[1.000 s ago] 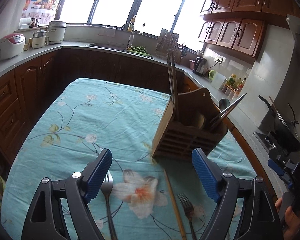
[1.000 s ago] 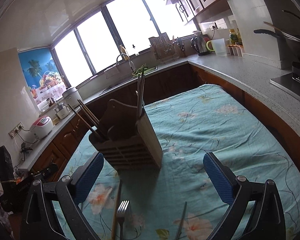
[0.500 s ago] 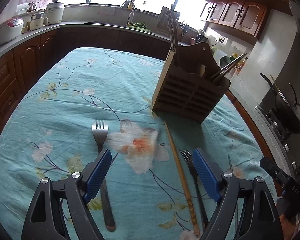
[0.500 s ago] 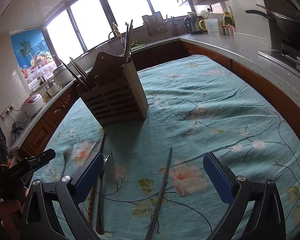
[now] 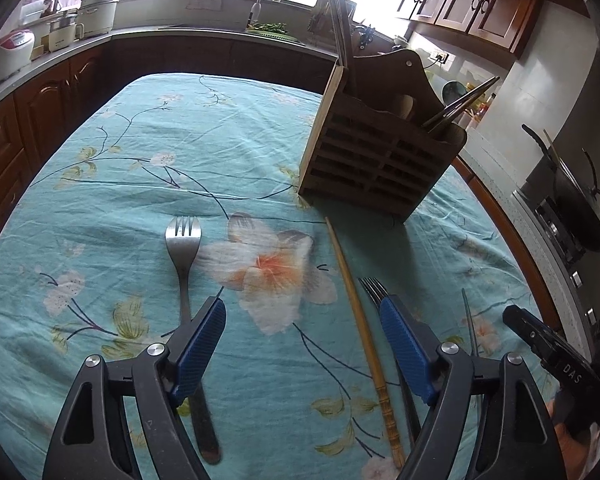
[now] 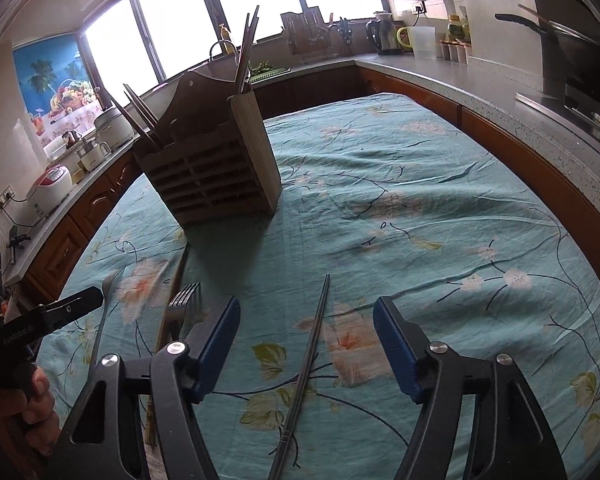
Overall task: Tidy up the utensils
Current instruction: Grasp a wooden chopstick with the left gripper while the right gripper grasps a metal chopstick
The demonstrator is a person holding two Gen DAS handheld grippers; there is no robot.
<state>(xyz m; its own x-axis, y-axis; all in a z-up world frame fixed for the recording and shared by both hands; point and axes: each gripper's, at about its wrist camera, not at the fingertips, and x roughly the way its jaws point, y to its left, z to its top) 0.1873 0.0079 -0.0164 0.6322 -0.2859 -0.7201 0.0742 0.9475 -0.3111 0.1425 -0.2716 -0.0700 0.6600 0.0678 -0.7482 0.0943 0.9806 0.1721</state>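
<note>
**Operator:** On the floral teal tablecloth covering the surface, which loose item does each hand-held gripper address?

**Technician:** The right hand-held gripper is centred over the slim grey metal chopstick. Its long axis runs between the blue pads, pointing away toward the slatted brown wooden utensil holder. The jaws are closing, with the chopstick between them and neither pad touching it yet. The left hand-held gripper has its jaws partly spread and also closing, holding nothing. The pale bamboo chopstick lies between its pads, nearer the right one, and points toward the holder.

**Operator:** Which hand is nearer the metal chopstick?

**Technician:** The right, judged from alignment; a straight descent should suffice.

**Operator:** Item count?

**Technician:** Loose on the cloth: two chopsticks, one bamboo and one metal; two forks, the broad silver fork by the left pad and the dark-tined fork beside the bamboo chopstick. One holder, upright, with chopsticks already standing in it; their number cannot be told.
</note>
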